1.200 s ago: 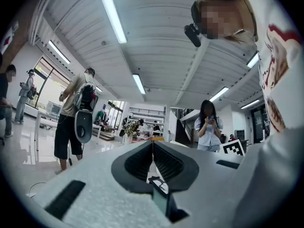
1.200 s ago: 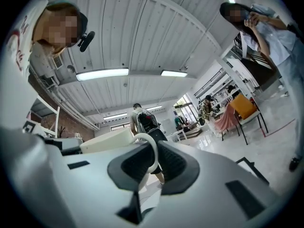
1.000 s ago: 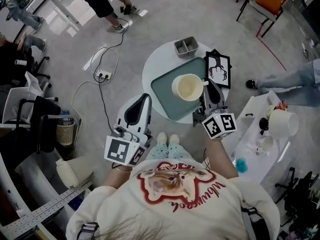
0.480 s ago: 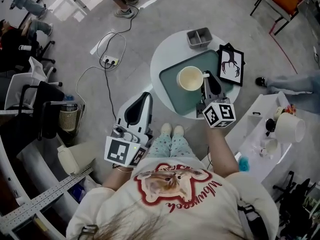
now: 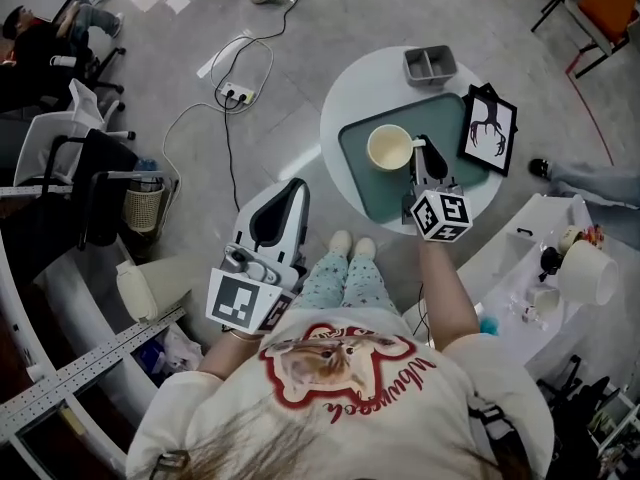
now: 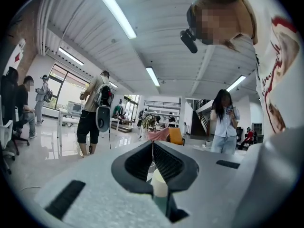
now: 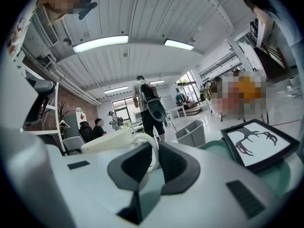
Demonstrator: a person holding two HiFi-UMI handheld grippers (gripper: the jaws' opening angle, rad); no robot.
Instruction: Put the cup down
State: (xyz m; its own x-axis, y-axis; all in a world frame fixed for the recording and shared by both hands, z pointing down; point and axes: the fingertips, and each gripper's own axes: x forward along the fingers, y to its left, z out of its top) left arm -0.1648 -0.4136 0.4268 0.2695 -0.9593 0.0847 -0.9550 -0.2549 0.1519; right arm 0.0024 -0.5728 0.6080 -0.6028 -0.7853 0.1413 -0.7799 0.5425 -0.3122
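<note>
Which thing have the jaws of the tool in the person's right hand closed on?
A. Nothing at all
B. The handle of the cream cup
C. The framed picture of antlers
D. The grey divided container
B: in the right gripper view the curved handle of the cup runs between the jaws of the right gripper, while the framed picture and grey container sit apart.

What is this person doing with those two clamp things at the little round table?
A person holds a gripper in each hand. The right gripper is shut on the handle of a cream cup, over a green tray on the round table. Whether the cup already rests on the tray cannot be told. The left gripper is shut and empty, off to the side of the table.
</note>
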